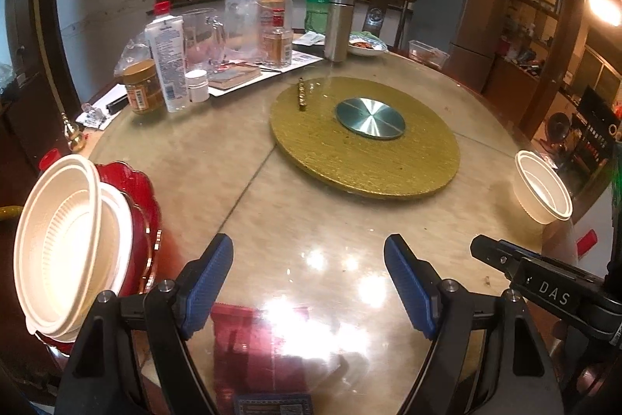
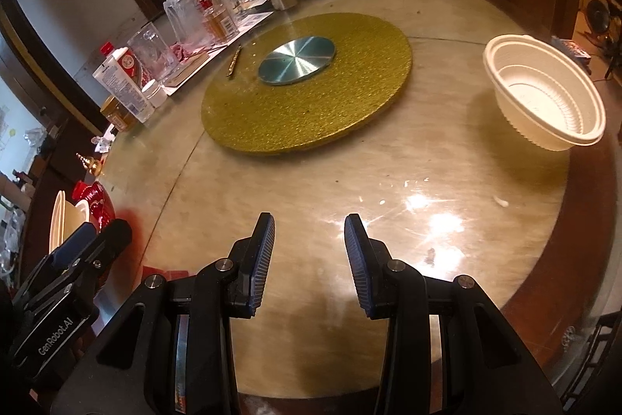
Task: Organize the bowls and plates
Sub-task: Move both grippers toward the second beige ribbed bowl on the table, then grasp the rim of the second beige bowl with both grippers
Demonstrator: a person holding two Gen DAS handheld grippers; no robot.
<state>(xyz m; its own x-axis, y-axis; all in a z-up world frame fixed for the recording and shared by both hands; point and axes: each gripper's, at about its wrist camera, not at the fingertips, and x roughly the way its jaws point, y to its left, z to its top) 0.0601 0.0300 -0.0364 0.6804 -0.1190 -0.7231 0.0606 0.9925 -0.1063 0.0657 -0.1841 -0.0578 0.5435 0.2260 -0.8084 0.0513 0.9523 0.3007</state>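
In the left wrist view, a stack of white ribbed bowls (image 1: 58, 247) sits on a red scalloped plate (image 1: 134, 189) at the table's left edge. My left gripper (image 1: 309, 244) hovers just right of them, open, with only bare table between its blue pads. Another white bowl (image 1: 544, 187) stands at the right edge. The right wrist view shows it as two nested white bowls (image 2: 544, 96), up and to the right of my right gripper (image 2: 309, 220). That gripper is open and has nothing between its jaws. The red plate (image 2: 97, 205) shows at far left.
A gold turntable (image 1: 365, 139) with a metal hub fills the table's centre. Behind it stand jars, bottles, a glass mug, a steel flask (image 1: 339, 26) and a dish of food (image 1: 367, 46). A red packet (image 1: 248, 345) lies under the glass top near me.
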